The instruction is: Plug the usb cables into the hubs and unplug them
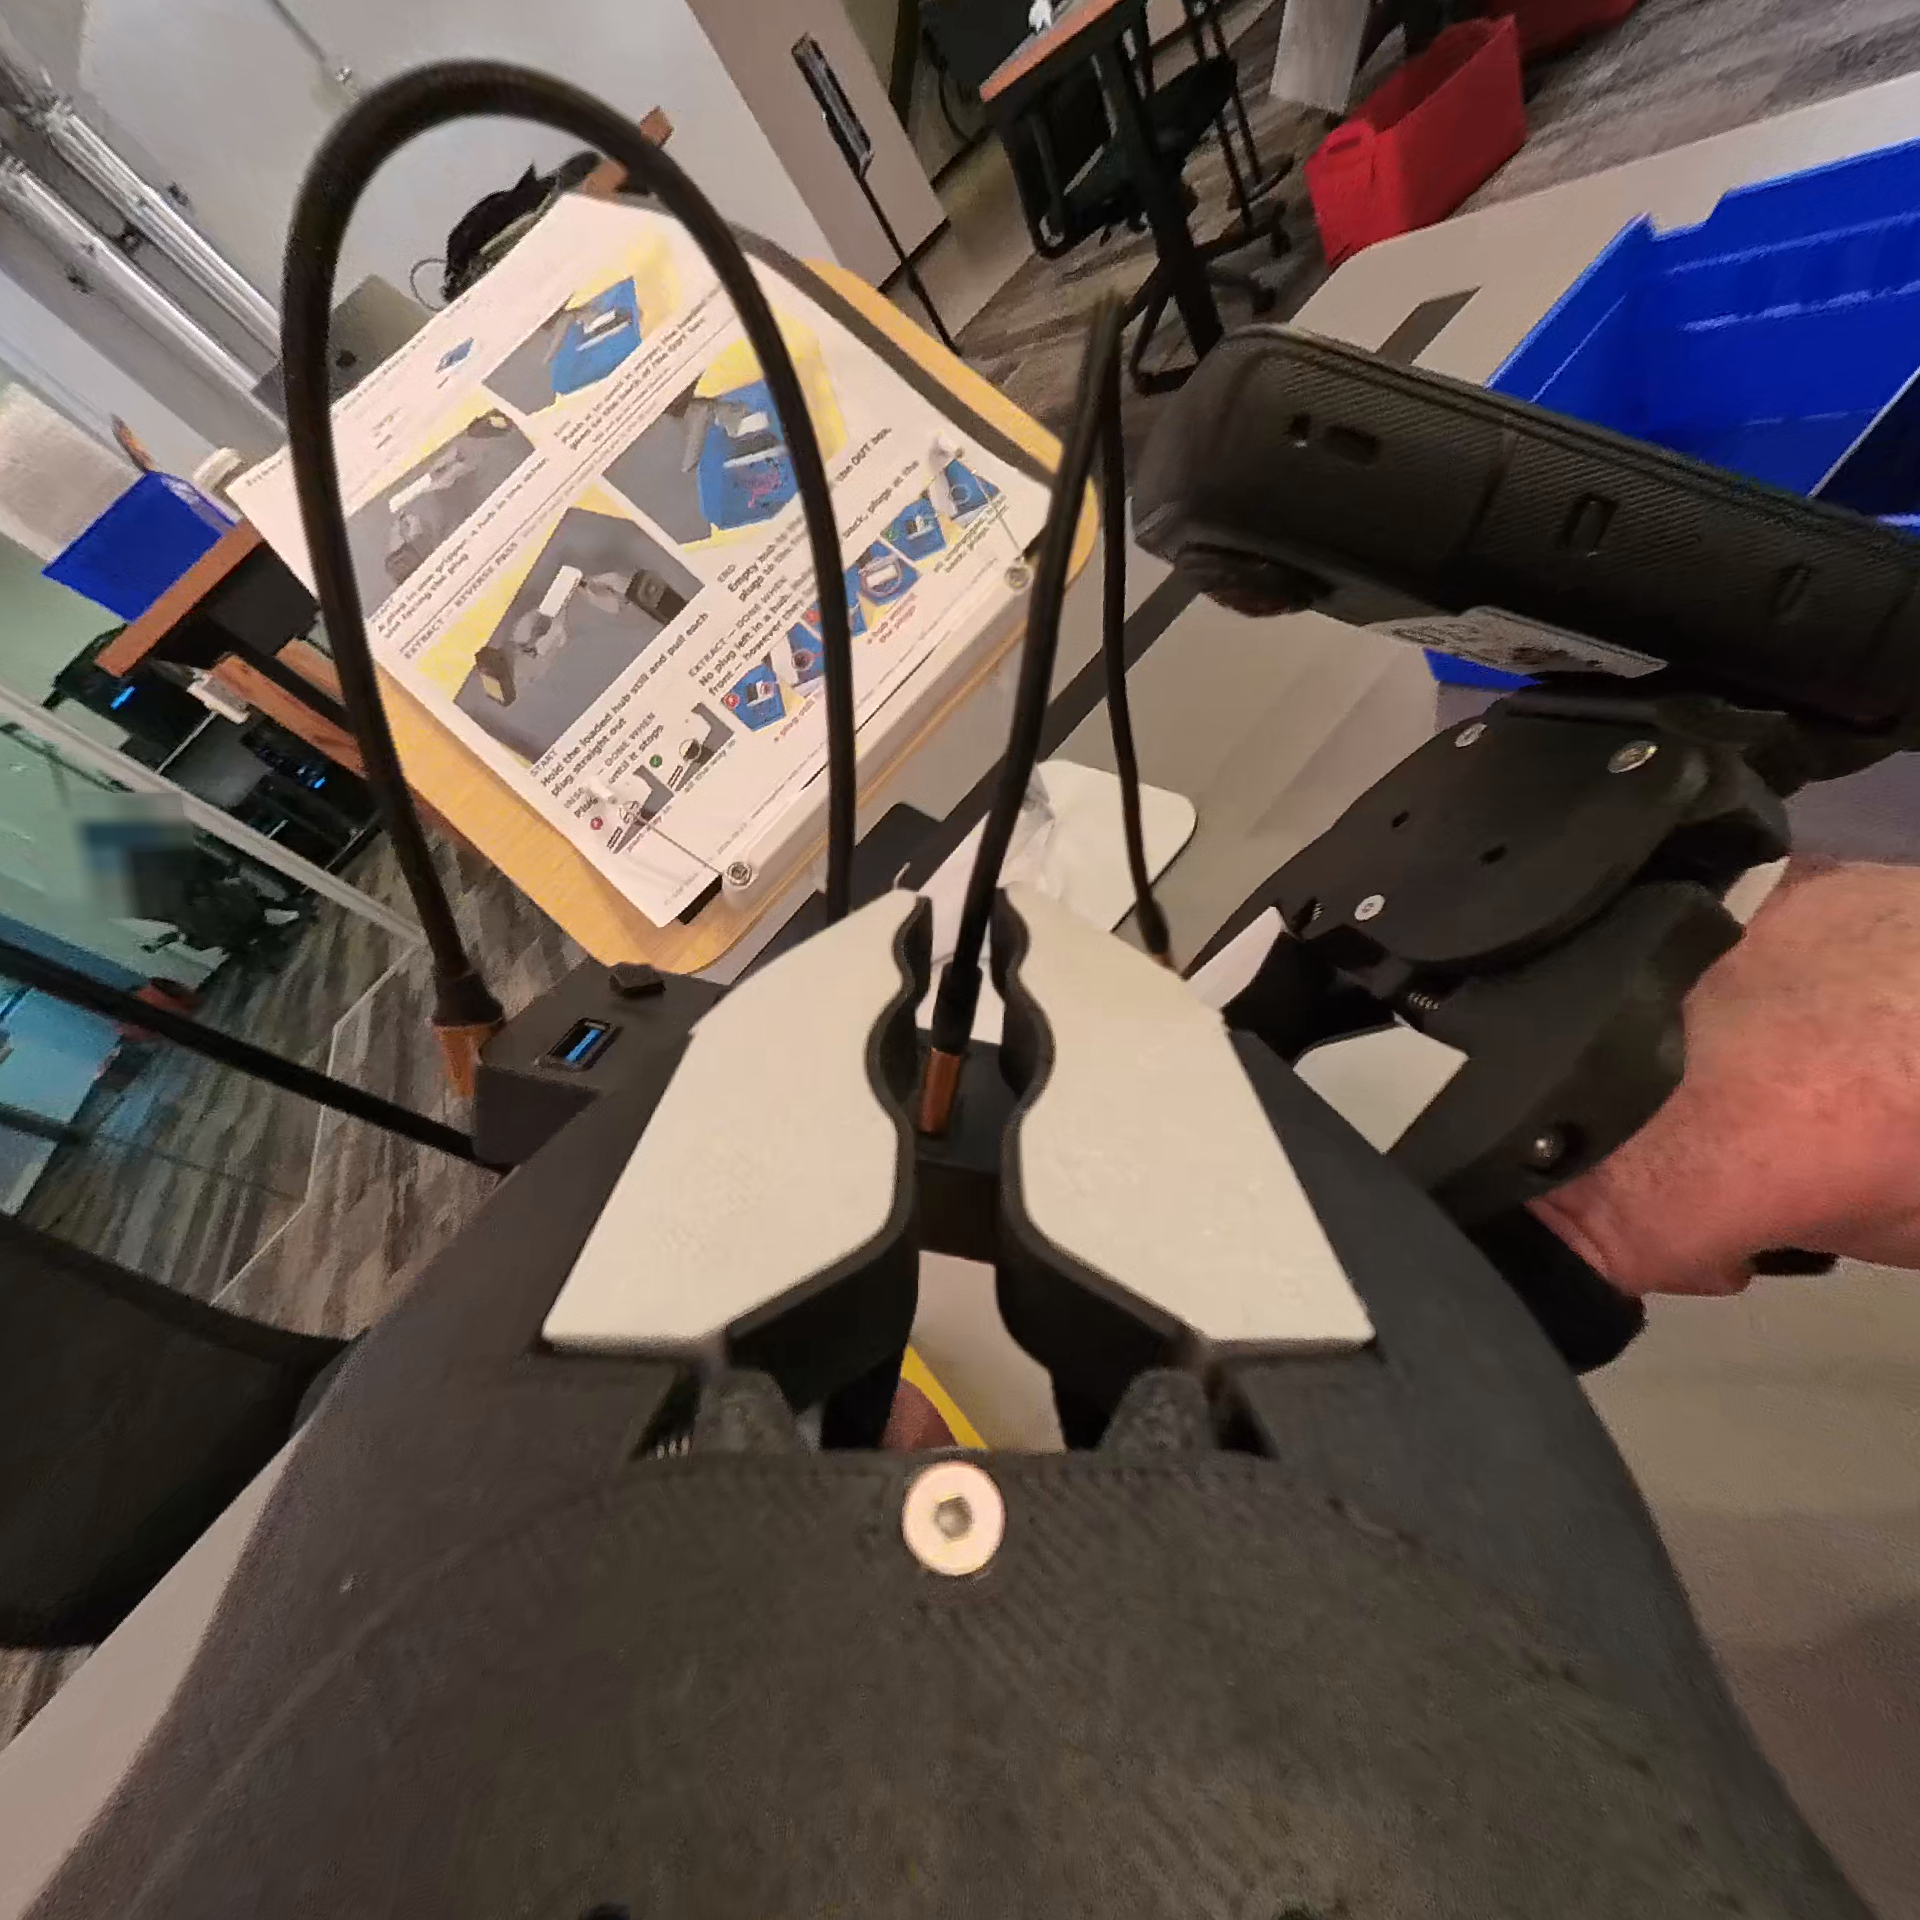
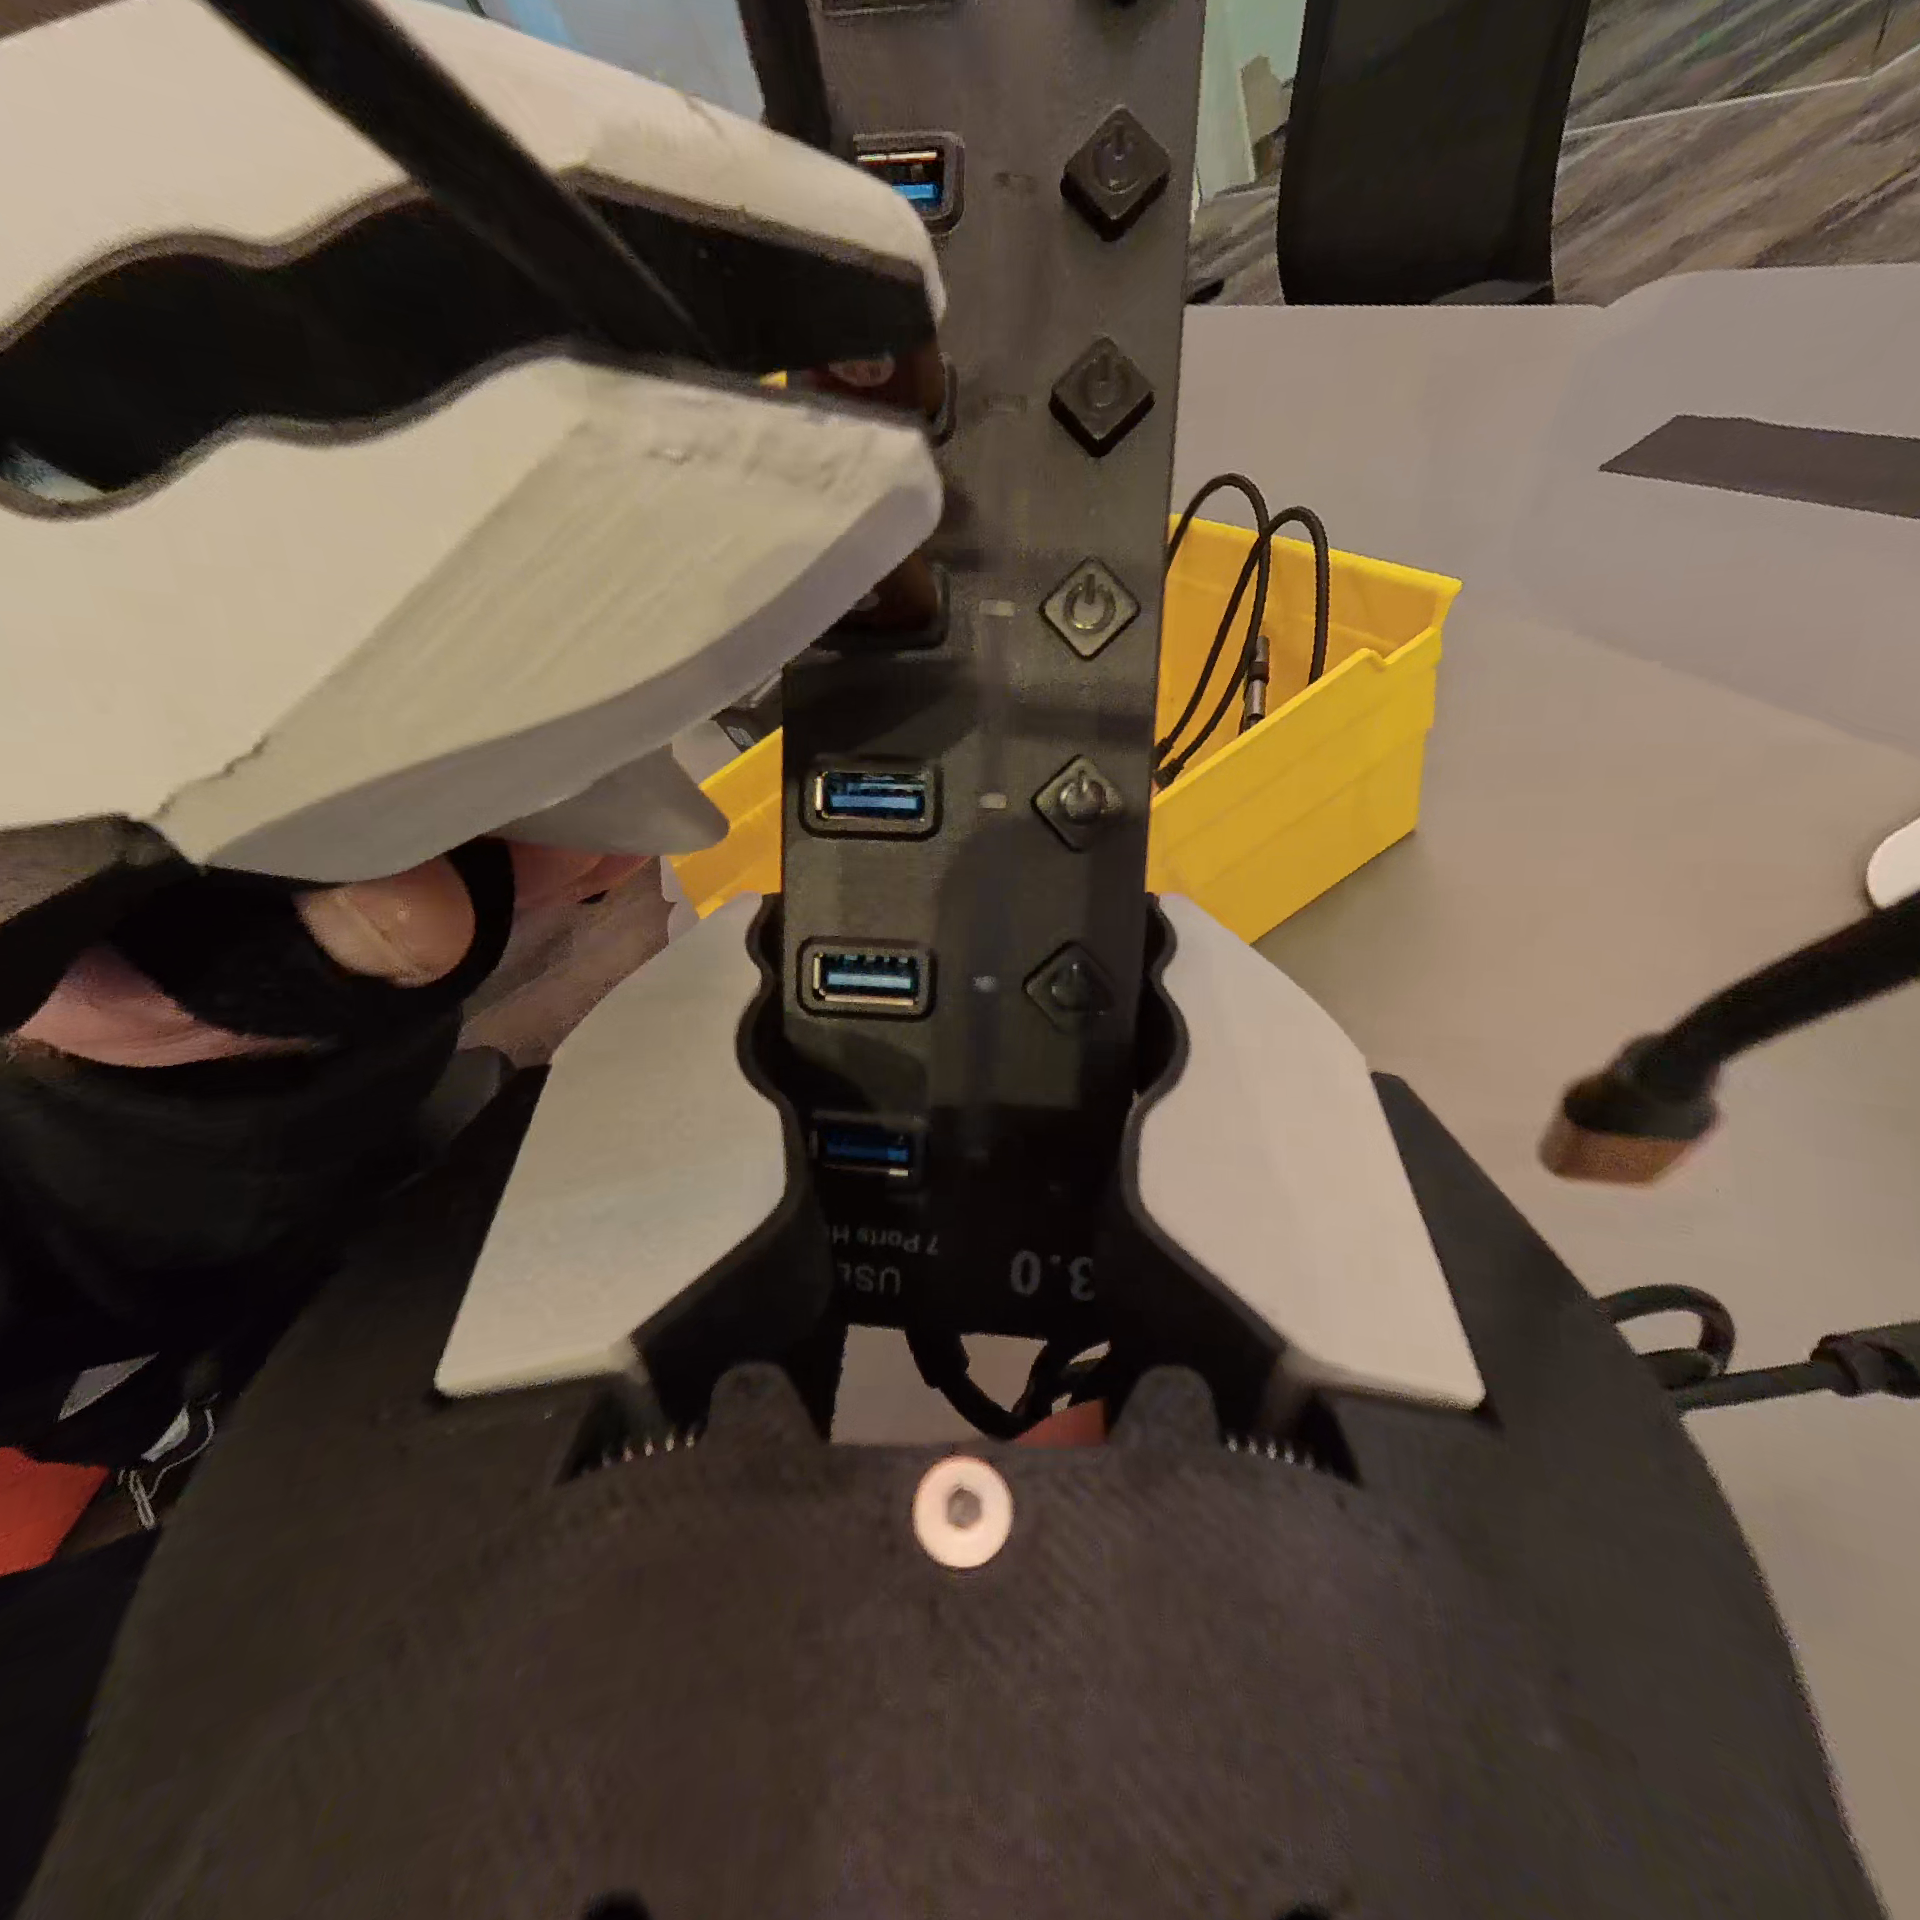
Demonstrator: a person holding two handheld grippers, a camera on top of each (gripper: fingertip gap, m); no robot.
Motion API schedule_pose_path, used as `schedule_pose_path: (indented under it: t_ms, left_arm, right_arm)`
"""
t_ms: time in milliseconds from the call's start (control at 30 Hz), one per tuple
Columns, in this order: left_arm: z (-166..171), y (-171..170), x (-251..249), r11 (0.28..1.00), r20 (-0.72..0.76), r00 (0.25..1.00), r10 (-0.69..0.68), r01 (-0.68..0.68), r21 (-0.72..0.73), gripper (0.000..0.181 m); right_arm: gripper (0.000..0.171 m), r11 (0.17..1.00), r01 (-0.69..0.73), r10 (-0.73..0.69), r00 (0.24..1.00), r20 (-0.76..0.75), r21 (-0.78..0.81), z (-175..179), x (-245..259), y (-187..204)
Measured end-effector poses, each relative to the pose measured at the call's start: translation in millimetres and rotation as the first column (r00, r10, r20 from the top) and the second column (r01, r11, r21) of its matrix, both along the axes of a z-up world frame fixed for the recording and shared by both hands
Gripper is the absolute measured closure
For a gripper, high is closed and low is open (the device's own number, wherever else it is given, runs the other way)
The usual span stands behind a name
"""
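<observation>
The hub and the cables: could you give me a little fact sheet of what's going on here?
held by right gripper: black hub, clamped near its lower end
held by left gripper: copper plug of a black cable, at the hub
hub ports: three lower blue ports empty
loose plug: hanging free at right, not inserted
behind hub: yellow bin with more cables
surface: grey table
nearby: instruction sheet, blue bin
</observation>
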State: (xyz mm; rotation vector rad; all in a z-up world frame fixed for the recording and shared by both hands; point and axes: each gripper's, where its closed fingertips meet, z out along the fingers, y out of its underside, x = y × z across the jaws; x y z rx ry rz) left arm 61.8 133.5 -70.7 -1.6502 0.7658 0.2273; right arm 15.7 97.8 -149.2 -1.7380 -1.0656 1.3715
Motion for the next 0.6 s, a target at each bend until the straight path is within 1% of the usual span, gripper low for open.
schedule_pose_path:
  t_ms: [100,133,167,267,333,400,433,500,533,567,600]
  left_arm:
    - [9.2,-4.3,1.0,0.999,0.026,0.999,-0.036,0.035,0.027,0.161]
    - [14.8,-5.2,-1.7,0.998,0.035,0.999,-0.032,0.03,0.047,0.15]
    - [20.9,-6.9,-4.2,0.997,0.048,0.998,-0.04,0.037,0.066,0.148]
    - [41.3,-9.9,-20.1,0.993,0.151,0.988,-0.039,0.021,0.118,0.14]
    - [43.9,-7.0,-30.0,0.995,0.226,0.973,-0.039,0.017,0.101,0.129]
    - [36.0,-2.7,-31.4,0.997,0.319,0.945,-0.073,0.062,0.044,0.113]
    - [31.0,-2.0,-26.3,0.992,0.391,0.913,-0.118,0.123,0.012,0.105]
    - [24.3,-3.4,-14.1,0.965,0.556,0.807,-0.2,0.26,-0.03,0.1]
    - [19.8,-4.9,-7.4,0.942,0.613,0.756,-0.229,0.33,-0.055,0.097]
    - [17.8,-7.1,-2.1,0.919,0.655,0.71,-0.258,0.39,-0.062,0.096]
    - [19.2,-11.6,2.4,0.893,0.692,0.659,-0.295,0.448,-0.046,0.101]
  right_arm:
    - [0.108,0.999,-0.002,0.0,0.999,-0.047,-0.043,4.6,4.0,2.9]
    - [0.109,0.998,0.0,-0.003,0.998,-0.061,-0.058,6.1,6.3,5.0]
    - [0.109,0.998,-0.007,0.002,0.997,-0.082,-0.069,8.6,8.5,6.3]
    - [0.109,0.994,-0.044,0.027,0.985,-0.17,-0.103,21.1,16.0,8.7]
    - [0.108,0.988,-0.108,0.077,0.966,-0.248,-0.113,32.7,20.5,5.3]
    - [0.108,0.979,-0.169,0.126,0.942,-0.311,-0.114,43.1,24.4,0.0]
    - [0.108,0.972,-0.21,0.166,0.932,-0.323,-0.106,45.9,25.2,-5.1]
    - [0.108,0.963,-0.261,0.226,0.917,-0.327,-0.064,48.1,25.9,-14.5]
    - [0.108,0.954,-0.297,0.265,0.905,-0.333,-0.049,49.2,26.0,-20.9]
    - [0.108,0.942,-0.334,0.305,0.889,-0.34,-0.03,50.6,26.5,-27.8]
    - [0.108,0.936,-0.351,0.326,0.883,-0.336,-0.014,50.5,26.2,-31.6]
